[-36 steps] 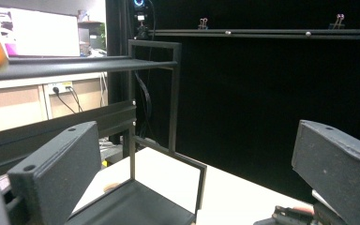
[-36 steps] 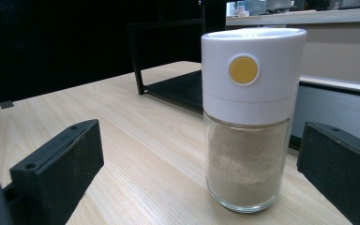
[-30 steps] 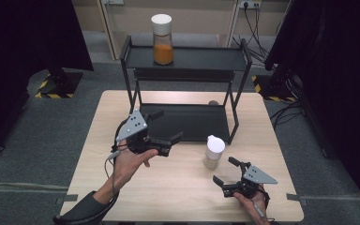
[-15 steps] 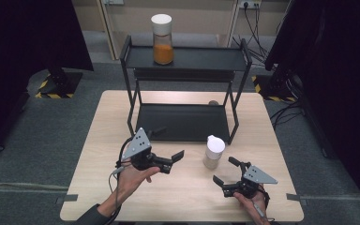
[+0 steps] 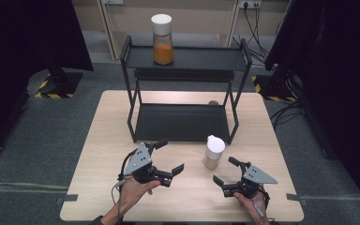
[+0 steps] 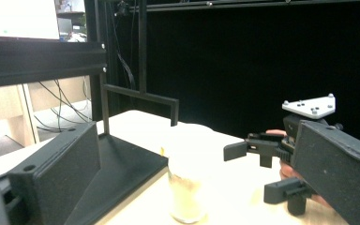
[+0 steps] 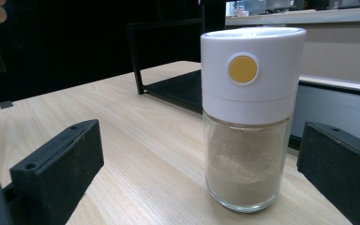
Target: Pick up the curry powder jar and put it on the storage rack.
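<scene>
You have soft, even overhead light in the high view: the table (image 5: 98,154) is evenly bright, shadows under the rack (image 5: 183,122) are faint, and the black curtains at both sides swallow all detail. That view is a little soft overall. In the left gripper view, the pale jar (image 6: 185,187) is overexposed and blurred, its lid washed out into the glaring tabletop, while your near jaws are out of focus and the background is pure black. In the right gripper view, the same jar is sharp and well lit, with mild glare on the lid's top; the jaws at the bottom corners are blurred, and the room behind is soft.
</scene>
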The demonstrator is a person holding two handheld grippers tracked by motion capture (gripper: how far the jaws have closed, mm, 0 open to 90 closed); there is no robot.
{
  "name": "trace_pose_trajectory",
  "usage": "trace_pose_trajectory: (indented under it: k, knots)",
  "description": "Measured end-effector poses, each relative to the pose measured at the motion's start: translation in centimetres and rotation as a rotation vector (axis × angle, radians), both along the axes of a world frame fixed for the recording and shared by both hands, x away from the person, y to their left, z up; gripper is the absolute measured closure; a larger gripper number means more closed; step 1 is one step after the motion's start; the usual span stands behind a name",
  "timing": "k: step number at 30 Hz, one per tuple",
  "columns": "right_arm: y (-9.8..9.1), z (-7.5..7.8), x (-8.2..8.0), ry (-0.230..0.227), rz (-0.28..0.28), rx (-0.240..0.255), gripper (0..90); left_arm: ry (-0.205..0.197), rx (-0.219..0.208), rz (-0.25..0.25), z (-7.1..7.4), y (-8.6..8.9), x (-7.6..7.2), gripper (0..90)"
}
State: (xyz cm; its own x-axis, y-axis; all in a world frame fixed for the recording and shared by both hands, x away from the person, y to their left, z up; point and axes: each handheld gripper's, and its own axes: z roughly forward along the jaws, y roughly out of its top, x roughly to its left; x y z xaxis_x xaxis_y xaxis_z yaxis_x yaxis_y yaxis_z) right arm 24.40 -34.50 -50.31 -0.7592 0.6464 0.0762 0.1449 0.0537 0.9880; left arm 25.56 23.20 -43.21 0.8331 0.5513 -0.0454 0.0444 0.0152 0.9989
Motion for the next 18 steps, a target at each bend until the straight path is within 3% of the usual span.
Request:
trace_pose_trajectory:
  k: [6, 12, 18]
  knots:
    - [0.0, 0.0, 0.0, -0.001, 0.001, -0.001, 0.9, -0.006, 0.030, -0.002, -1.2, 0.3, -0.4, 1.0]
    - [0.0, 0.0, 0.0, 0.002, -0.001, -0.002, 0.9, 0.015, 0.021, -0.001, -2.3, 0.5, -0.8, 1.0]
    - [0.0, 0.0, 0.0, 0.001, -0.002, -0.002, 0.9, 0.009, 0.016, -0.004, -3.5, 0.6, -1.6, 1.0]
